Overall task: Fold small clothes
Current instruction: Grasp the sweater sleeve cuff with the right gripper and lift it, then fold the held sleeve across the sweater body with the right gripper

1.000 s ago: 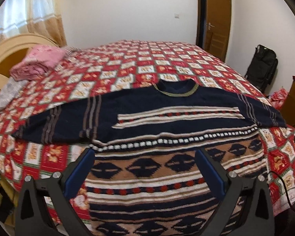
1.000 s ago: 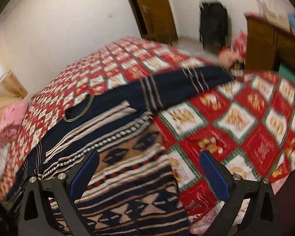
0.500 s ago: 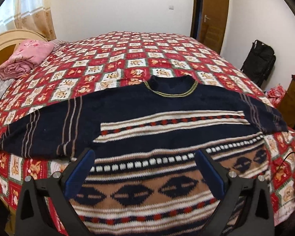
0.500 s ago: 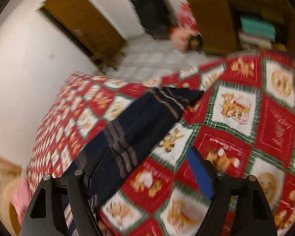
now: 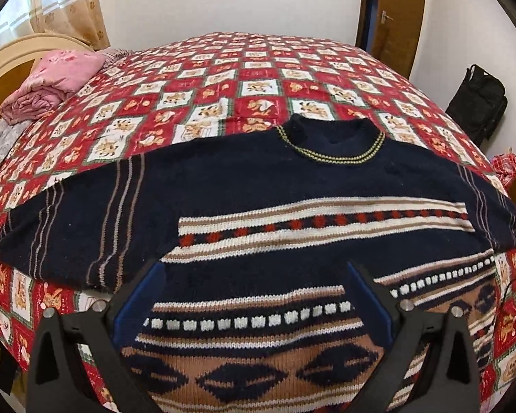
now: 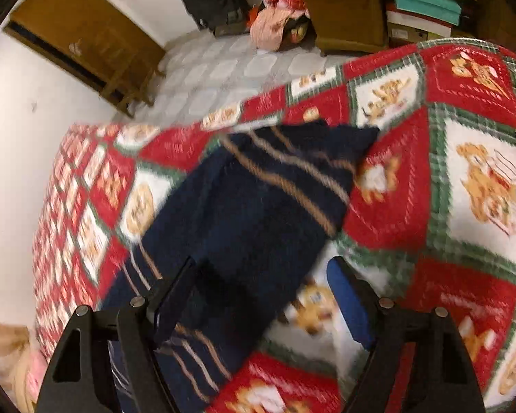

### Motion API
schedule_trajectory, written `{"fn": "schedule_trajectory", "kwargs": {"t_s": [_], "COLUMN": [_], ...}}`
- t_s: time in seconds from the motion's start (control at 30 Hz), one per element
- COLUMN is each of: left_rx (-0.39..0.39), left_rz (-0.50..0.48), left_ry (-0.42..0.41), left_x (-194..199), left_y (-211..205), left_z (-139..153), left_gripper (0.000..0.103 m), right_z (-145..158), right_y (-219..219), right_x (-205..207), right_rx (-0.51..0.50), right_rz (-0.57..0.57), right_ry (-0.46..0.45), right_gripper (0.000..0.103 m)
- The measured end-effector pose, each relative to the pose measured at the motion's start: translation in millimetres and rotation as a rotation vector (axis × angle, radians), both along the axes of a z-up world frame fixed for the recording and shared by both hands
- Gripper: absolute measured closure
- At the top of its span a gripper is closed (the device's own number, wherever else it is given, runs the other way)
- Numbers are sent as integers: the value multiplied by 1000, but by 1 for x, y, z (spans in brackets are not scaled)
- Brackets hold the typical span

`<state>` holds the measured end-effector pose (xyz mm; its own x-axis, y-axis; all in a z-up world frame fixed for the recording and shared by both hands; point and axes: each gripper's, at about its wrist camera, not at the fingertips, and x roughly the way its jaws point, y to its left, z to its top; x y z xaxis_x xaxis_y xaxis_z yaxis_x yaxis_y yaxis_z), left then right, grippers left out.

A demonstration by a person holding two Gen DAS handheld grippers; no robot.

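sweater [image 5: 258, 199] hem cut off, sleeve [image 6: 258, 206] blurred

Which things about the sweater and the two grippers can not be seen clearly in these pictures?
- Sweater hem: left wrist view, cut off by the bottom edge and hidden behind the left gripper.
- Sleeve cuff edge: right wrist view, motion blur.
- Whether the right gripper touches the sleeve: same blur.
- Pink bedding: left wrist view, too small to tell what it is.
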<state>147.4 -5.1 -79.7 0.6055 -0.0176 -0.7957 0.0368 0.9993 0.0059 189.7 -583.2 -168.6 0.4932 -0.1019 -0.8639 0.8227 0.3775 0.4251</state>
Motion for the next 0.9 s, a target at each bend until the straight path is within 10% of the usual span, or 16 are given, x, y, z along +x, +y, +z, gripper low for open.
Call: {"fn": "schedule_trajectory", "kwargs": {"t_s": [0.1,0.23,0.47,0.73,0.9], "left_rx": [3,-10,-29,-62,-52], "left_rz": [6,19,19,96,177], "left_ry": [8,8,-10,-64,-112], "left_x": [2,2,-5,-11,-19], "left_y": [2,7,17,56,98], "left_z": [-1,-1,6,21,30], "left_gripper": [0,0,0,0,0], "right_z": [-2,1,46,169,170], "right_y": [-6,-3,23,238,420], "right_x": [1,0,1,37,37], "right_rx": [-24,-121,-282,-654,-690], "right_rz": [-45,0,117,619,1018], "right_ry": [-35,10,-16,-217,-370], "right_gripper": [33,84,89,90,90]}}
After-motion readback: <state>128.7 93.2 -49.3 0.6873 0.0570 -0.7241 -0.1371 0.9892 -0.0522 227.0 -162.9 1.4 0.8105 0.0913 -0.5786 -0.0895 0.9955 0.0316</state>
